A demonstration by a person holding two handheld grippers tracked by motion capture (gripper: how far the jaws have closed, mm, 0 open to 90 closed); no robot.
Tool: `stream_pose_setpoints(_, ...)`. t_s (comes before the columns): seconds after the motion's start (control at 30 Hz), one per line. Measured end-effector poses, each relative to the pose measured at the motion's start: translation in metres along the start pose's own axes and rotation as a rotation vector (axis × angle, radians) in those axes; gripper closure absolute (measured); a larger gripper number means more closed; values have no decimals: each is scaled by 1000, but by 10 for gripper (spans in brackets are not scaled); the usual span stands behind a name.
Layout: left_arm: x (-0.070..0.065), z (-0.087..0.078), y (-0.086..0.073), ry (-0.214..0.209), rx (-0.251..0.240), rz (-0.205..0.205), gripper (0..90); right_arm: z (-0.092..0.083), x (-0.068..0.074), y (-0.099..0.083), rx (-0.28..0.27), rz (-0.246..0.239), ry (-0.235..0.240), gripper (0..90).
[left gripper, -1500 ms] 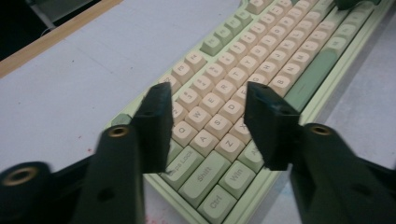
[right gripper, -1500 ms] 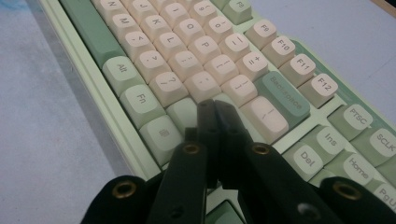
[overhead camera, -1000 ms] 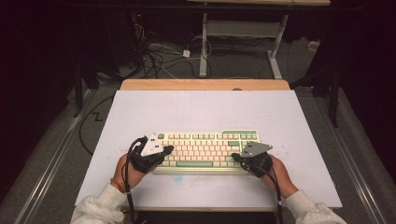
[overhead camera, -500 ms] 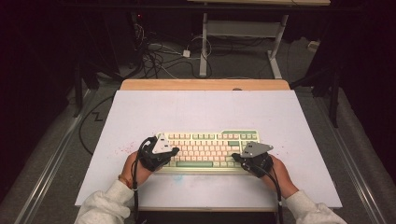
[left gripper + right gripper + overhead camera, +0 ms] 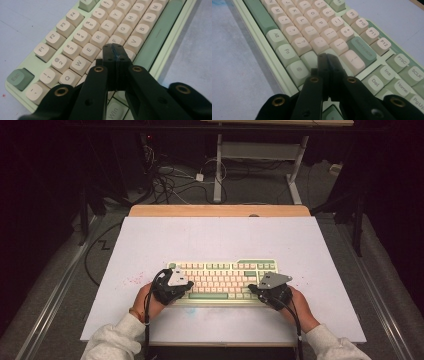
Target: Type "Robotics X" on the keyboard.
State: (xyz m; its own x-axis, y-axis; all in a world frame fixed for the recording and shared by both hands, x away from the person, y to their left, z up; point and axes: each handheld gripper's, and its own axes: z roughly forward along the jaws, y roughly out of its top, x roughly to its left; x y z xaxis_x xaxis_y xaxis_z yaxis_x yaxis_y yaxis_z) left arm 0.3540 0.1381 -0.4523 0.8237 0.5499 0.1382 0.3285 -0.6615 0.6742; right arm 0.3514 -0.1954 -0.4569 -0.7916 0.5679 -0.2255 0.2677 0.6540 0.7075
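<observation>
High view showed my left gripper (image 5: 186,285) had shifted right onto the keyboard (image 5: 225,275) at the desk's (image 5: 220,235) near edge; my right gripper (image 5: 256,290) hadn't moved. Both fingers were closed, empty.

The right gripper (image 5: 327,58) is seen with its black jaws pressed together, poised over the green keys at the keyboard (image 5: 317,35) end, just beside Backspace (image 5: 361,51). Nothing is held.

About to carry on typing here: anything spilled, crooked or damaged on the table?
The keyboard sits square and looks intact. Only oddity: faint reddish specks on the white table top, left of the keyboard.
</observation>
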Motion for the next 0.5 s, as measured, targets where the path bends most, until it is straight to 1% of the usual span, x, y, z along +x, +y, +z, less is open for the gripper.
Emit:
stream_pose_setpoints(0.2,-2,2,1,-6,5,9,879,0,1,0,-1,0,-4,900)
stream_pose_setpoints(0.3,-1,-3,2,-2,-9,12,879,0,1,0,-3,7,-3,900)
stream_pose_setpoints(0.37,0,-5,3,-3,-17,6,879,0,1,0,-3,8,-4,900)
stream_pose_setpoints(0.43,-1,-4,2,-1,-6,12,879,0,0,0,-4,5,-3,900)
stream_pose_setpoints(0.47,-1,-2,2,-2,12,19,879,0,0,0,-4,2,-2,900)
stream_pose_setpoints(0.5,-2,2,0,8,33,32,879,0,0,0,-5,5,-3,900)
